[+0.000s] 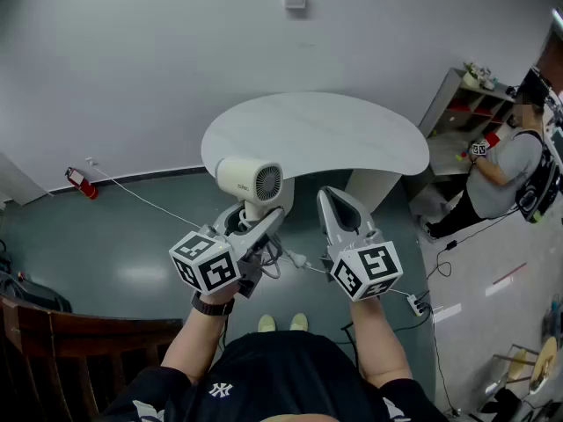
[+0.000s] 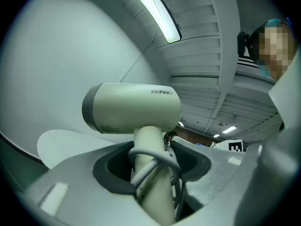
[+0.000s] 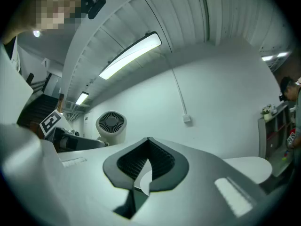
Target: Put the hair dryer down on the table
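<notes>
My left tool (image 1: 257,224) is nearest, clenched on the handle of the dryer (image 1: 248,181). In the left gripper view its jaws press the handle from both sides, and a loop of the cord (image 2: 151,155) lies against the handle between them. The dryer stands upright in the grip, with its body level and its rear grille facing my right tool (image 1: 339,207). It is held in the air at the near edge of the tabletop (image 1: 325,130) and does not rest on it. The right tool sits just beside the dryer, jaws closed together and gripping nothing.
</notes>
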{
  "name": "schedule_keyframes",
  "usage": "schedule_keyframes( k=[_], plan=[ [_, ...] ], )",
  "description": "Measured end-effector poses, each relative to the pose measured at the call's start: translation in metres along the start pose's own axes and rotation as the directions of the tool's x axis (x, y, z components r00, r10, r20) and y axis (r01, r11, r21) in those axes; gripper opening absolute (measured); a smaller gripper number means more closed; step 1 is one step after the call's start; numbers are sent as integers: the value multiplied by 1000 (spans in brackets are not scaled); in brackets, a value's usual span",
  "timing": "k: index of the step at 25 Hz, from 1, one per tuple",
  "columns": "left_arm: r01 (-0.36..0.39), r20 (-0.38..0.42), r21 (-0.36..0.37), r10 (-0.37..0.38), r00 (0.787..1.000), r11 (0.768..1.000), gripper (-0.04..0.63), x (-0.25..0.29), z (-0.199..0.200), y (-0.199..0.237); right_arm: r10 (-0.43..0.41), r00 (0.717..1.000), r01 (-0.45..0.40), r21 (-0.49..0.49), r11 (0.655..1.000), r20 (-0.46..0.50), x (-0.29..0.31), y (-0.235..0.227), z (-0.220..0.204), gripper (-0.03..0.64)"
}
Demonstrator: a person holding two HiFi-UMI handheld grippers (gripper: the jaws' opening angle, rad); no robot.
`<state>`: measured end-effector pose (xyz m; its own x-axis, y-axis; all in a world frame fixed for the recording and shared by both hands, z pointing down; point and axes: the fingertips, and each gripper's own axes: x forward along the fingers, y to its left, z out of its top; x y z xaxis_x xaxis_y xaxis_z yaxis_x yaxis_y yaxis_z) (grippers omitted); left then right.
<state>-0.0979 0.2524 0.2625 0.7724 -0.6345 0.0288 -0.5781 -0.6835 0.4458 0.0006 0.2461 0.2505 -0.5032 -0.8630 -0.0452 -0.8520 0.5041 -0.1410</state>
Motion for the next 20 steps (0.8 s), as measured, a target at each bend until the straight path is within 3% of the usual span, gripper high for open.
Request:
schedule_keyframes(
  k=[20],
  plan=[
    [-19,2,14,19,1000,1000,244,4,-2,0,7,1000,-8,66,998,19,-4,-8,-2,21]
  ],
)
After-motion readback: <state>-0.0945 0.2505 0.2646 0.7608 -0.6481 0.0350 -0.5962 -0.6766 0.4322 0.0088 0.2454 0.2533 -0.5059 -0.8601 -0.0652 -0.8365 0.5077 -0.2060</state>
